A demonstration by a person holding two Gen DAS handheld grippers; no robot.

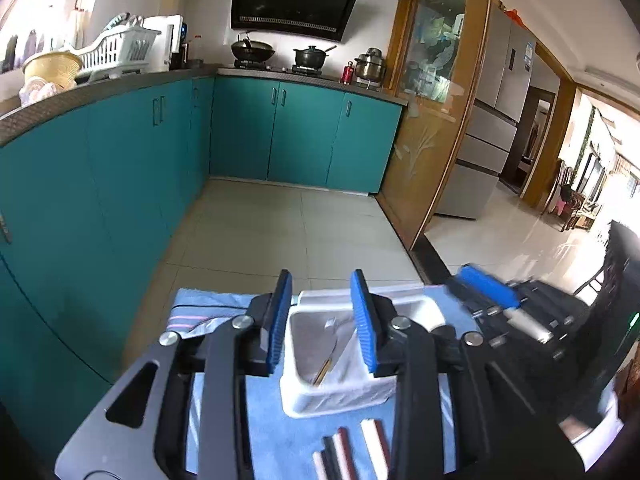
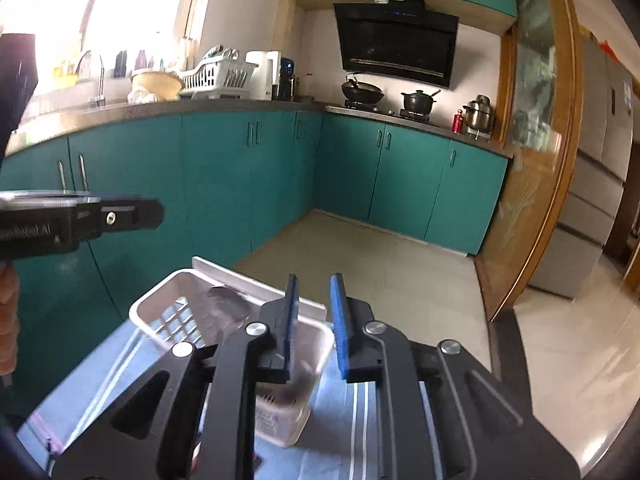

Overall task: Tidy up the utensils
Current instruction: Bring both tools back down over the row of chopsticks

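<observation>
Several utensils (image 1: 352, 452) on cloth (image 1: 264, 412); one white bin (image 1: 336, 396); two grippers empty.

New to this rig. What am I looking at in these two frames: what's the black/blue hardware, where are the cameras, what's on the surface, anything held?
There is no robot arm here. A person holds a two-finger gripper in each hand, and each carries a fisheye camera looking forward along its blue-padded fingers.

One picture is from the left gripper, the other from the right gripper. Both are open and hold nothing.

Below them lies a blue cloth. On it stands a white utensil bin with a chopstick-like stick inside; the right view also shows something dark in it, too blurred to name. Several loose utensil handles lie in front of the bin. The black body at the left edge of the right view appears to be the other gripper.
</observation>
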